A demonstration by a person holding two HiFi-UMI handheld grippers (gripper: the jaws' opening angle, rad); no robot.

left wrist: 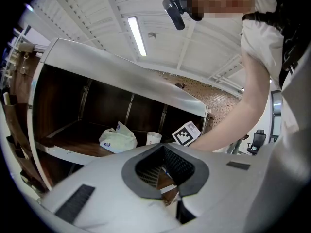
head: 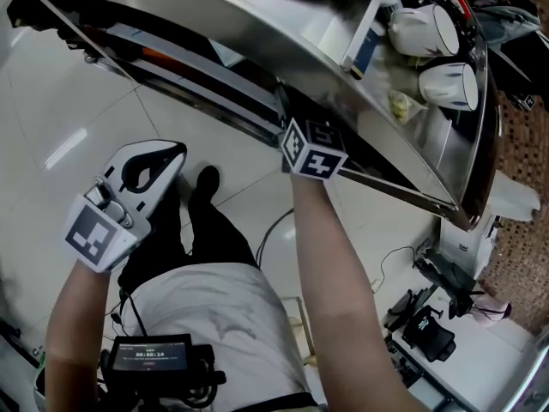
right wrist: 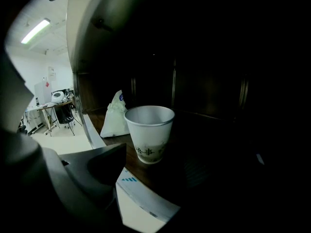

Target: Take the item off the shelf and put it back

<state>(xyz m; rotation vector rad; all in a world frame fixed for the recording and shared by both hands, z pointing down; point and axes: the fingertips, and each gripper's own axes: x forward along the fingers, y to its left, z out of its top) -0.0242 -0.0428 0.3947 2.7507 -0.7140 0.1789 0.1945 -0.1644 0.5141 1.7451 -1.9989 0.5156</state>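
Note:
A white paper cup (right wrist: 149, 132) with dark print stands upright on the brown shelf board (right wrist: 146, 176), just inside the front edge. My right gripper (right wrist: 160, 165) reaches into the shelf with its jaws open. The cup stands just ahead of the gap between them, and no pad touches it. In the head view only that gripper's marker cube (head: 313, 148) shows below the shelf's metal top (head: 257, 24). The left gripper (head: 159, 166) hangs low at the left, away from the shelf, shut and empty. From the left gripper view the cup (left wrist: 153, 138) is small and far off.
A white tied bag (right wrist: 115, 115) lies on the same board behind and to the left of the cup. Two white bowl-like things (head: 450, 84) sit on the shelf's top. Dark uprights line the shelf's back. Office chairs and cables are on the tiled floor (head: 77, 101).

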